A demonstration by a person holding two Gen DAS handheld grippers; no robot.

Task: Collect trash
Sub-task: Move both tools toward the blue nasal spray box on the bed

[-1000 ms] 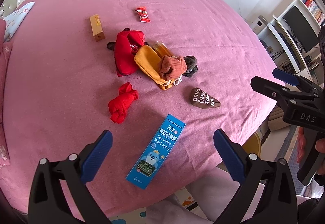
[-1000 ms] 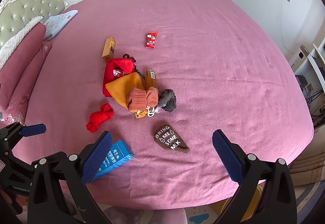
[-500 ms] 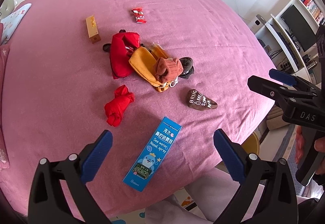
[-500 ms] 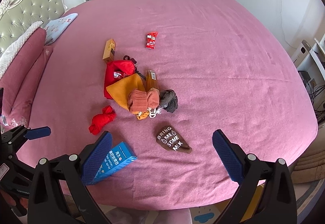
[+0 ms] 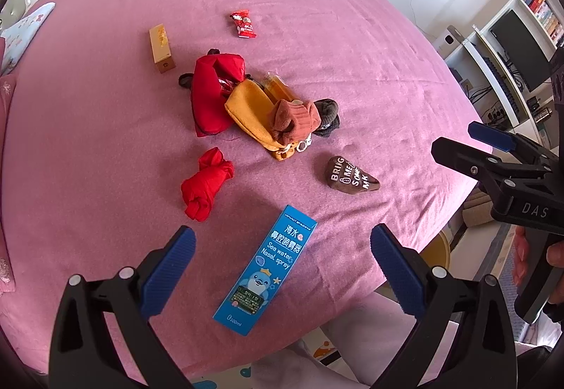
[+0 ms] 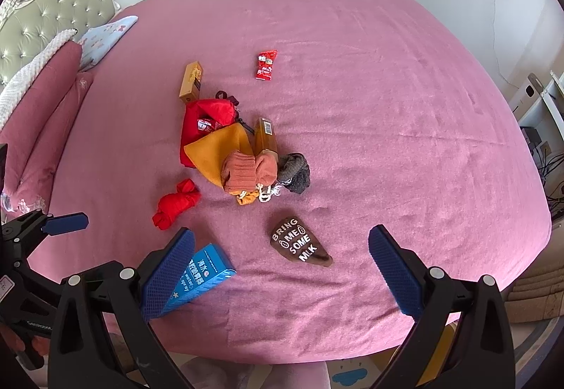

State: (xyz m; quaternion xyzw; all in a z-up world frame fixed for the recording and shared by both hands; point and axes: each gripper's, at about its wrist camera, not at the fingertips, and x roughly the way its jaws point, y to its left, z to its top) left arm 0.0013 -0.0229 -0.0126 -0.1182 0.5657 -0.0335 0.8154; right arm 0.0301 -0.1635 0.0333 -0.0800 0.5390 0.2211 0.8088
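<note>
Hovering above the near edge of the pink bed, both grippers hang empty with jaws spread wide; the left gripper sits over the blue box, which lies flat on the cover between its two blue pads without touching either; the right gripper is to the right of that box, its left pad overlapping the box's end in its own view; the brown sock printed with white letters lies between its fingers, farther out on the bed.

Beyond the blue box, a red bundle of cloth lies alone; past it sits a heap: a red bag, a mustard cloth on top of it, a rust knit piece, a grey knit piece touching it, and an amber packet partly under the pile; farther back a gold box lies beside the heap, and a red wrapper lies apart from everything.

A hand grips the right tool's handle at the frame's edge in the left view; pillows and a tufted headboard stand at the bed's far left; shelves with a monitor stand off to the right.
</note>
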